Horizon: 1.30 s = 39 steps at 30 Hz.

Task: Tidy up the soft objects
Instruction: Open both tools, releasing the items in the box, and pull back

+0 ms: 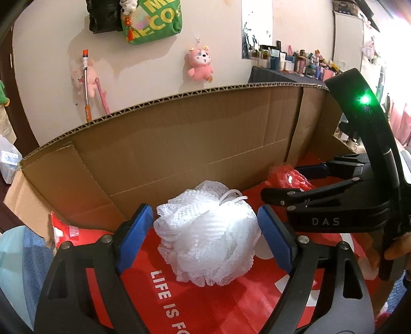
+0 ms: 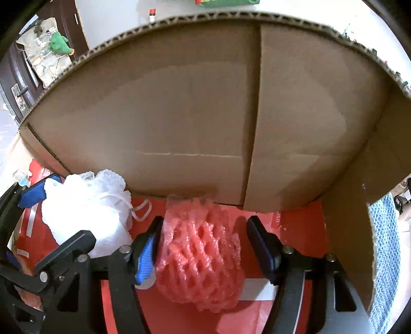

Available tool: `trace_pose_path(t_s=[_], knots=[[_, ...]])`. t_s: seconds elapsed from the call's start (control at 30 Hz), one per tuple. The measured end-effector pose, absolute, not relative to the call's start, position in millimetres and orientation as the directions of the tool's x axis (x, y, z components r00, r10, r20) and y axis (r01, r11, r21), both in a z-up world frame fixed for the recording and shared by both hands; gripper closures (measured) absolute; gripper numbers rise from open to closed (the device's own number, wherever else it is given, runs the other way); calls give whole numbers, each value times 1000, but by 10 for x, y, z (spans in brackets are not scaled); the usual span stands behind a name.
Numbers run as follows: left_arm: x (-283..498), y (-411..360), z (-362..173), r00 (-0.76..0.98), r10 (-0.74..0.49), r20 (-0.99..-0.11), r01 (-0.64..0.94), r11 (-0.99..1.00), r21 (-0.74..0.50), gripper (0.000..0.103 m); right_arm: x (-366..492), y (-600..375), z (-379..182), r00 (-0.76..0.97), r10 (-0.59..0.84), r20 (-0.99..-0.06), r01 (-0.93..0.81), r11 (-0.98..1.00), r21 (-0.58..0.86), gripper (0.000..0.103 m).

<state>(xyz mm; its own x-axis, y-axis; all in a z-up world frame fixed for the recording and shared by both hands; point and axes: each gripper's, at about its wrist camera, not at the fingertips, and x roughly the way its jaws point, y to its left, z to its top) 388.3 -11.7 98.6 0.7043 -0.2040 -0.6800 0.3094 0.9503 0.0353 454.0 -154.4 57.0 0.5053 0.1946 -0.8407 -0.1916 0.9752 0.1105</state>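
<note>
A white mesh bath puff (image 1: 205,231) lies on a red bag (image 1: 205,305) inside a cardboard box (image 1: 179,144). My left gripper (image 1: 205,232) is open, its blue pads (image 1: 136,236) standing on either side of the puff without squeezing it. In the right wrist view a pink foam net (image 2: 200,257) sits on the red bag (image 2: 298,231) beside the puff (image 2: 87,210). My right gripper (image 2: 205,253) is open around the net: the left pad brushes it and a gap shows at the right pad (image 2: 262,246). The right gripper (image 1: 280,181) also shows at the right of the left wrist view.
The box's tall back wall (image 2: 179,102) stands close behind both objects, with a side flap (image 2: 346,231) on the right. A pink plush (image 1: 200,64) and a green bag (image 1: 154,20) hang on the wall behind. Blue fabric (image 1: 15,257) lies outside the box.
</note>
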Motion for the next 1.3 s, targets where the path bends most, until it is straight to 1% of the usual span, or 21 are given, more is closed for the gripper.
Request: trace_pose_path(t_s=[0.33, 0.4, 0.47, 0.63, 0.73, 0.83, 1.1, 1.17, 1.3], knots=[[3734, -47, 1162, 738, -197, -645, 284, 958, 32, 17, 4359, -1633, 687, 534, 190, -824, -184, 977, 106, 33], [3676, -43, 1209, 748, -196, -635, 280, 959, 34, 13, 4326, -1637, 736, 541, 189, -820, -182, 978, 105, 32], [3607, -13, 1279, 761, -200, -618, 275, 961, 28, 12, 4256, -1642, 794, 550, 190, -814, -183, 978, 105, 30], [3410, 80, 1476, 788, -197, -584, 252, 968, 13, 11, 4079, -1679, 1010, 579, 192, -792, -179, 978, 106, 30], [3248, 132, 1602, 810, -191, -554, 239, 971, 15, 7, 3968, -1674, 1190, 601, 198, -775, -183, 977, 108, 29], [3048, 173, 1721, 831, -194, -521, 229, 973, 4, 5, 3824, -1689, 1368, 634, 196, -748, -185, 978, 99, 22], [2490, 236, 1950, 874, -187, -448, 197, 980, -26, 4, 3285, -1796, 1853, 725, 211, -655, -193, 976, 100, 5], [2339, 266, 1993, 885, -189, -426, 187, 981, -46, 0, 3102, -1811, 1965, 746, 218, -630, -205, 974, 95, 0], [2011, 312, 2075, 908, -199, -369, 175, 980, -98, 0, 2738, -1847, 2144, 788, 216, -577, -214, 974, 73, 0]])
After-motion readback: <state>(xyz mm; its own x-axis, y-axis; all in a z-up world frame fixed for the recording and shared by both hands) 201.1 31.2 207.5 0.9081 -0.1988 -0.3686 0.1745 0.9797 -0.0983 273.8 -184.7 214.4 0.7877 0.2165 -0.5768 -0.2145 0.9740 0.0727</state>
